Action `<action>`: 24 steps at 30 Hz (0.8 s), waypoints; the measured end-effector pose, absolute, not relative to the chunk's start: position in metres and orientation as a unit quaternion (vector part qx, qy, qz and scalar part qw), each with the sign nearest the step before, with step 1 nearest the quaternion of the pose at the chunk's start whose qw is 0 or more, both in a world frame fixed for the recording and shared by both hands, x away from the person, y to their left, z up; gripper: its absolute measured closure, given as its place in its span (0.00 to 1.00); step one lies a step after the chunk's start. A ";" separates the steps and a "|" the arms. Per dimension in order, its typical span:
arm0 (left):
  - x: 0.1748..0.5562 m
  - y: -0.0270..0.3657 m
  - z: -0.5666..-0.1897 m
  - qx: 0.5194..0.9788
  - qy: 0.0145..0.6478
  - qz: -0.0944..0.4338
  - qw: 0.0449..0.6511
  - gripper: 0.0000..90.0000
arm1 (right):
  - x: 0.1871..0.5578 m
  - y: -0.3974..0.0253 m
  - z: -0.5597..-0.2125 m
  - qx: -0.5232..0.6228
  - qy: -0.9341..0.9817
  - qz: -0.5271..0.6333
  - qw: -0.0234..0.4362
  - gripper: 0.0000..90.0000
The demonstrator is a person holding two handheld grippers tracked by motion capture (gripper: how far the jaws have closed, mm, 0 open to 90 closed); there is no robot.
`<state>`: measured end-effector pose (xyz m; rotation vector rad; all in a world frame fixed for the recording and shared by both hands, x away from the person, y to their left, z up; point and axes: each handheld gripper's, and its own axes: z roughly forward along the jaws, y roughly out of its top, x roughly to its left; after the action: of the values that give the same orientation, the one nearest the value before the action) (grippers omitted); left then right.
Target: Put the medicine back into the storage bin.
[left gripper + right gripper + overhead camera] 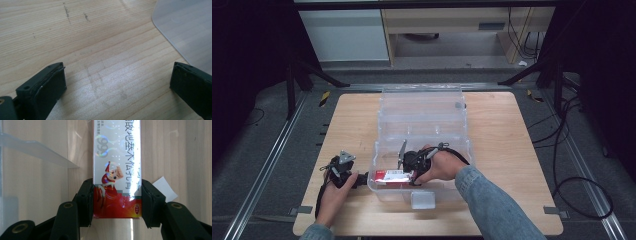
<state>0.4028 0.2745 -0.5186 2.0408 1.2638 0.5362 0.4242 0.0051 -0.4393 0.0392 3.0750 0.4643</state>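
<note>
Nearest the high camera, a denim-sleeved forearm (492,205) is seen reaching from the bottom edge over a light wooden table (507,150). On the table a clear plastic storage box (422,192) is placed, with its hinged lid (422,107) laid open behind it. Inside the box, toward its left front, a red and white medicine carton (117,170) is held by the right gripper (117,202), whose jaws are pressed against its two long sides near the red end. A small white paper slip (165,188) is seen just beside the right jaw. Left of the box, the left gripper (117,82) is held low over bare wood, its jaws spread wide around nothing.
</note>
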 end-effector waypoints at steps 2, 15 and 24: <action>0.403 0.274 -0.519 0.782 0.485 0.205 0.334 0.00 | 0.425 0.005 -0.441 0.015 0.989 0.147 0.015 0.57; 0.403 0.274 -0.519 0.781 0.486 0.204 0.335 0.00 | 0.426 0.009 -0.452 0.014 0.991 0.132 0.004 0.57; 0.403 0.274 -0.519 0.782 0.485 0.204 0.335 0.00 | 0.427 0.012 -0.458 0.016 0.993 0.115 0.000 0.57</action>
<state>0.4027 0.2744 -0.5186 2.0399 1.2656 0.5327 0.4266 0.0122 -0.4575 0.0495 3.1212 0.3615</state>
